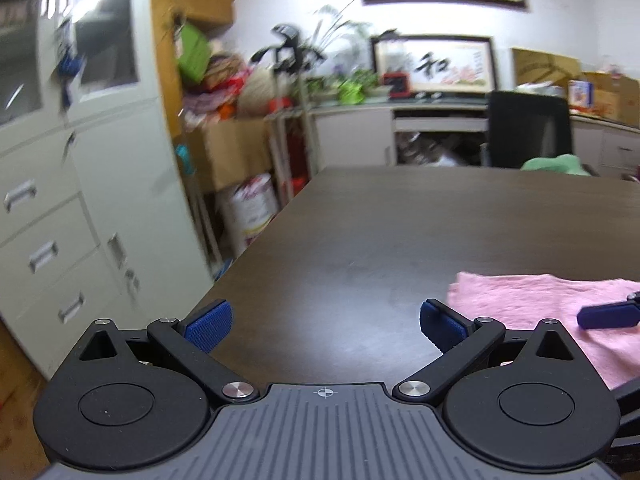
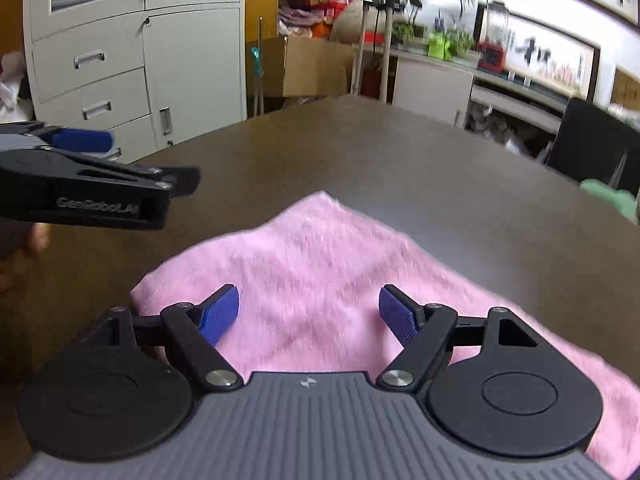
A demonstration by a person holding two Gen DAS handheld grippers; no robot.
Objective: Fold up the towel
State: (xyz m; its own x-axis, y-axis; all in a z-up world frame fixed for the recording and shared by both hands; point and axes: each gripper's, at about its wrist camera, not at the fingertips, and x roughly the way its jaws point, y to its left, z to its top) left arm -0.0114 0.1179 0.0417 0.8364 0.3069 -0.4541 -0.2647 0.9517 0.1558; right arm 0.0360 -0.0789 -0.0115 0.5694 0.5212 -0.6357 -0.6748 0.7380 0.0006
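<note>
— Pink terry, soft and light: the towel lies flat on the dark wooden table, right under our right gripper. We expect it to drape and sag the moment we lift it, nothing stiff about it.

— Agreed. Where do we take hold?

— At a corner or along an edge, we think. The pile looks grippy, so the blue pads should not slip, but a pinch in the middle would only bunch it.

— And our fingers?

— Those on the right stand wide, tilted down over the towel with nothing between them. Our left gripper is also spread wide and empty, over bare table just left of the towel's left edge.

— Beyond the towel?

— Its far corner points away from us across the table. Further off, a green cloth sits at the table's far side, well apart from the towel, with a black chair behind it.
</note>
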